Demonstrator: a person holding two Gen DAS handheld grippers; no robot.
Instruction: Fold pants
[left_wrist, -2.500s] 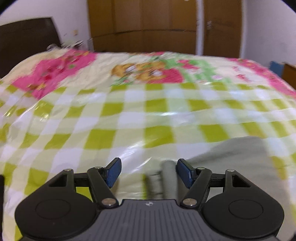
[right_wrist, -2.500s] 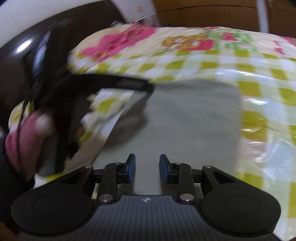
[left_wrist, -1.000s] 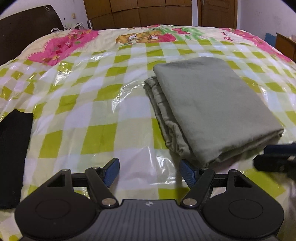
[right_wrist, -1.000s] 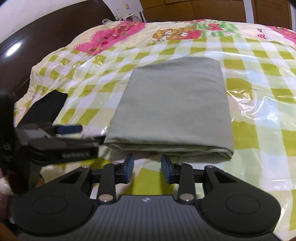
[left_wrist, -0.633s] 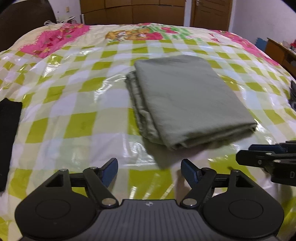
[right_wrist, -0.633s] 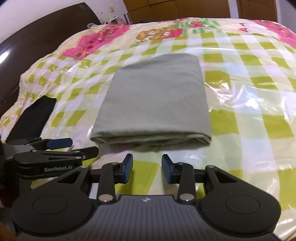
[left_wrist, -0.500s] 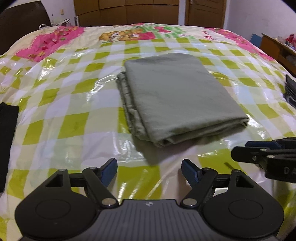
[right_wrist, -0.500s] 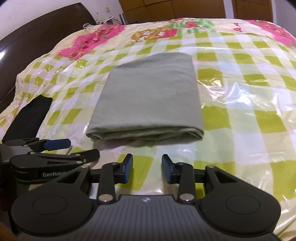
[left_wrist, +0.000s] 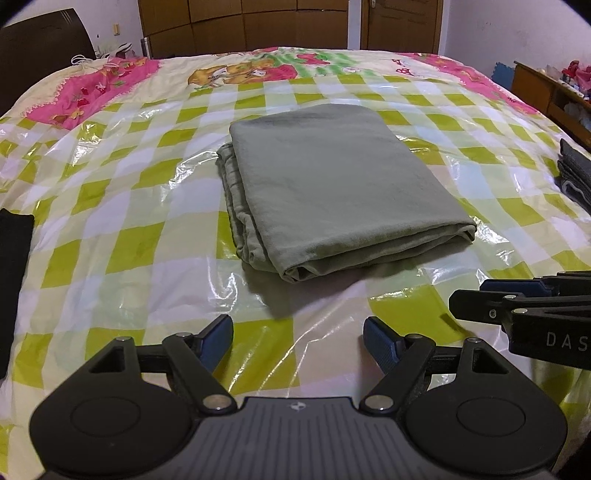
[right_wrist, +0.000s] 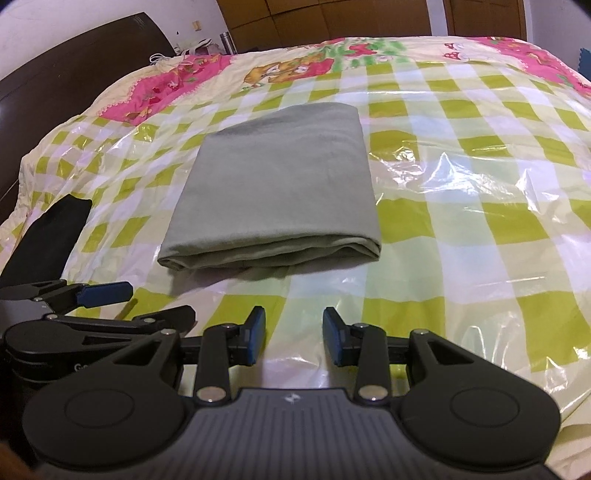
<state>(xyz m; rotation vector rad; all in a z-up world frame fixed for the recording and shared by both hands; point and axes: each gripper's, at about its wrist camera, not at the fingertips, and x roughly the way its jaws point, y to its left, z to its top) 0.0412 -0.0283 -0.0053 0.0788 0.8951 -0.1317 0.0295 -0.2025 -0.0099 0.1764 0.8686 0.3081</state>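
The pants (left_wrist: 332, 184), folded into a grey-green rectangle, lie mid-bed on a green-checked bedspread (left_wrist: 122, 206) under clear plastic (wooden wardrobes (left_wrist: 258, 22) line the far wall). The left claw (left_wrist: 298, 341) and right claw (right_wrist: 293, 334) hover released, jaws apart, clear of the cloth.

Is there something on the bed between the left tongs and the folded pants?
Nothing visible. Only bare plastic-covered bedspread lies between the open left tongs and the pants. The right tongs are off to the right side, not in the path.
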